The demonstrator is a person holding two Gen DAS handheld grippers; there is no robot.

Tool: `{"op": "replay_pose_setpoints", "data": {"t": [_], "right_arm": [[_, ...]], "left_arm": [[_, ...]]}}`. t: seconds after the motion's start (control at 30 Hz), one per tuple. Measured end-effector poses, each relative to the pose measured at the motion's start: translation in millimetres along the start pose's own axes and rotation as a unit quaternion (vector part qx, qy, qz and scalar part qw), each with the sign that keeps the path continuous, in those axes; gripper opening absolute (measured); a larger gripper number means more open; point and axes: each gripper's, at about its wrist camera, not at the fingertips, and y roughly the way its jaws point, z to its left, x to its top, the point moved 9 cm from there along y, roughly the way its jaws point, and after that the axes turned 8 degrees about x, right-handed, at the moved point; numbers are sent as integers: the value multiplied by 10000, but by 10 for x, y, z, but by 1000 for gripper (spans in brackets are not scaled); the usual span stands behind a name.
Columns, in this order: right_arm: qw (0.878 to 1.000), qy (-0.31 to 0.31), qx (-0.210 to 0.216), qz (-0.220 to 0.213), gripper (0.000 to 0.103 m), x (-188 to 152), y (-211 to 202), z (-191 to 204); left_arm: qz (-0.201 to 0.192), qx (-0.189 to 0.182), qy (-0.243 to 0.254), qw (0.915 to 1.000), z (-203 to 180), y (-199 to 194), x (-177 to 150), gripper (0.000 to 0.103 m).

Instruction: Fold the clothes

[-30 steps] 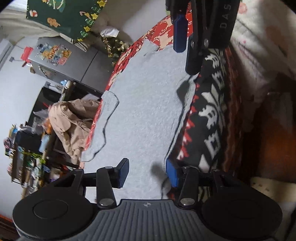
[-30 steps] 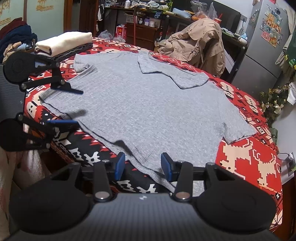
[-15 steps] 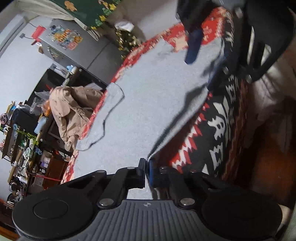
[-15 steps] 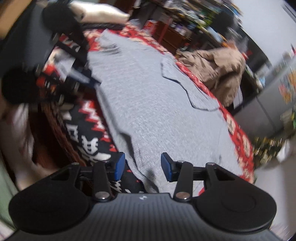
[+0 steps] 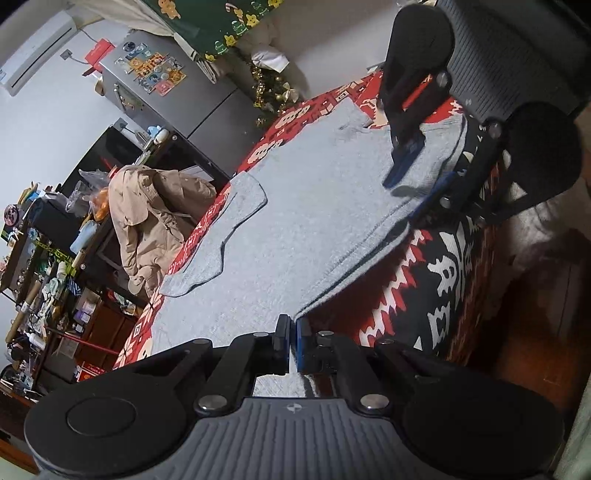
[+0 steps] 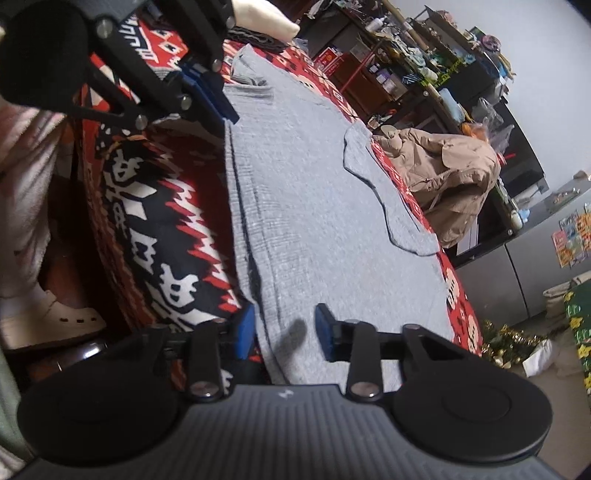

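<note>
1. Grey shirt (image 5: 314, 206): spread flat on a counter under a red, black and white patterned cloth (image 5: 436, 295). Its long axis runs along the near edge of the counter, from one gripper to the other.
2. Sleeve (image 5: 229, 236): folded in over the body on the far side. The other end of the shirt is bunched near a folded stack (image 6: 258, 26) that the right wrist view cuts off at the top.
3. Left gripper (image 5: 292, 339): fingers pressed together on the near hem of the shirt, lifting it slightly off the cloth.
4. Right gripper (image 6: 284, 332): fingers apart, straddling the hem, one below the edge and one above the fabric; nothing clamped.
5. Tan jacket (image 6: 454, 195): draped beyond the far edge, partly hidden.
6. Shelves behind: cluttered, contents too small to make out.
7. Light shoe (image 6: 48, 321): on the floor, partly cut off.
</note>
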Motion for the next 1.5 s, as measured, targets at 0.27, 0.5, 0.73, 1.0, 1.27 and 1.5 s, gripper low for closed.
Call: {"op": "replay_pose_setpoints", "data": {"t": [0.27,0.5,0.73,1.0,1.27,1.5], "right_arm": [[9979,-637,127,38,3,-29,35,32],[9967,-770,259,69,6,-126,-7,-17],[9985,-383,384,97,19,-258,-137,-60],[9988,71,370,297,32,-576,-266,-195],[9799,1896,475,394,34,-1076,-445,-669],[8938,4341,1128,-22,32,-1368,-407,-1023]], "left_arm": [[-106,-223,393,9989,-116,-72,-46,3],[-24,-381,566,9977,-264,-73,-153,2],[14,-329,685,9971,-286,-72,-206,6],[81,-204,729,9971,-186,-69,-274,7],[664,-239,-502,9962,230,-105,-571,14],[1022,-524,-2139,9701,579,-116,-845,21]]}}
